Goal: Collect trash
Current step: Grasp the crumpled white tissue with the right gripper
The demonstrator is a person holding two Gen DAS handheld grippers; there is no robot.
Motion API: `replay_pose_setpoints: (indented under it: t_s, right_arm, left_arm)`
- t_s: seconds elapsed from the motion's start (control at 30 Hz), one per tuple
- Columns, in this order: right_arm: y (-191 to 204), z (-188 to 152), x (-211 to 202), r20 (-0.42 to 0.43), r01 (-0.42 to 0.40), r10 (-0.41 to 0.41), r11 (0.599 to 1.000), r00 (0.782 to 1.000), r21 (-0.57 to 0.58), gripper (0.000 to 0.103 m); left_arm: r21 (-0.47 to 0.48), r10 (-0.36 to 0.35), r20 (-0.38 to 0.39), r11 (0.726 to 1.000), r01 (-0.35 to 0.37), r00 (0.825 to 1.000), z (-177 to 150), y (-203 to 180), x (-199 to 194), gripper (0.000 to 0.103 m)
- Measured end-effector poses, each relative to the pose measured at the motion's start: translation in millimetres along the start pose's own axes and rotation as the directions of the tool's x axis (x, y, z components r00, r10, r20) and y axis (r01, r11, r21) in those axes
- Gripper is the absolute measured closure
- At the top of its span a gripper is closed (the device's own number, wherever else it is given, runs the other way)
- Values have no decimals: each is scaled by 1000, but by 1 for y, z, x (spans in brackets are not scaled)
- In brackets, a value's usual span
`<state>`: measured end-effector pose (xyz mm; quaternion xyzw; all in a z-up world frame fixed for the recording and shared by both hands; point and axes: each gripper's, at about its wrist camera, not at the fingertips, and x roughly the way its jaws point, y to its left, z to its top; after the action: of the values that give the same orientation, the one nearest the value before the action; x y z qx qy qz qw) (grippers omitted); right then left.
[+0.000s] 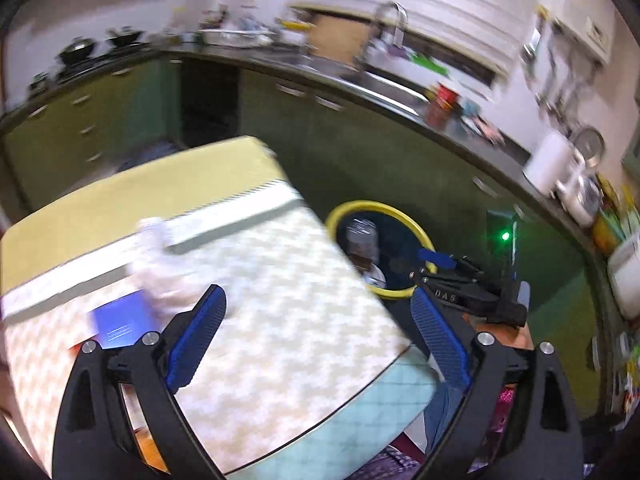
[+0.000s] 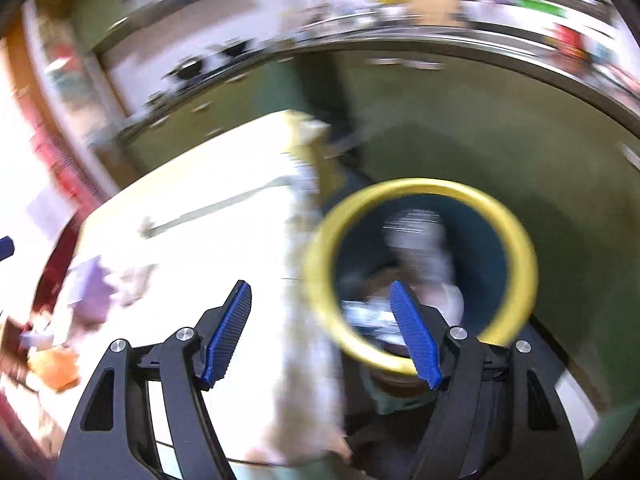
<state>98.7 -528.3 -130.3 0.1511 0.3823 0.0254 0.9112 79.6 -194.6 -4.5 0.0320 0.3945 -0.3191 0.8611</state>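
Note:
A dark bin with a yellow rim stands on the floor beside the table; it shows in the right wrist view too, with a clear plastic bottle and other trash inside. On the checked tablecloth lie a crumpled white wrapper and a blue packet. My left gripper is open and empty over the table's near corner. My right gripper is open and empty, spanning the table edge and the bin; it also shows in the left wrist view. The right wrist view is blurred.
Green kitchen cabinets and a dark counter with a sink, pots and appliances curve around the back. A yellow board lies on the table's far side. More blurred litter lies at the table's left.

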Motion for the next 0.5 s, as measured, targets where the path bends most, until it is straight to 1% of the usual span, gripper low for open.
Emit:
replay_pose_setpoints:
  t_s: [0.03,0.1,0.13,0.2,0.33,0.43,0.5]
  right_arm:
    - [22,4,8,-16,-51,51,997,999,-49,32]
    - [57,9,21,-40,-121,117,984,992,-131,32]
    - [77,10,29,-50,-150,143,973,988,-177,32]
    - [108,12,42,-68,-180,168,951,983,-251,32]
    - [171,11,67,-102,-224,200,889,974,-399,32]
    - [197,11,84,-115,-232,202,862,973,-450,32]
    - [212,13,99,-133,-234,193,855,972,-464,35]
  left_arm:
    - [-28,32,27,999,-32,999,-3,14,-15,14]
    - [-68,95,72,994,-91,993,-8,34,-38,12]
    - [-97,138,96,987,-128,986,-11,47,-51,10]
    - [-134,190,113,975,-175,975,-19,66,-68,10]
    - [-184,238,123,960,-214,963,-35,90,-85,10]
    - [-210,237,119,955,-209,964,-46,103,-89,10]
    - [-232,237,109,950,-207,965,-52,111,-89,10]
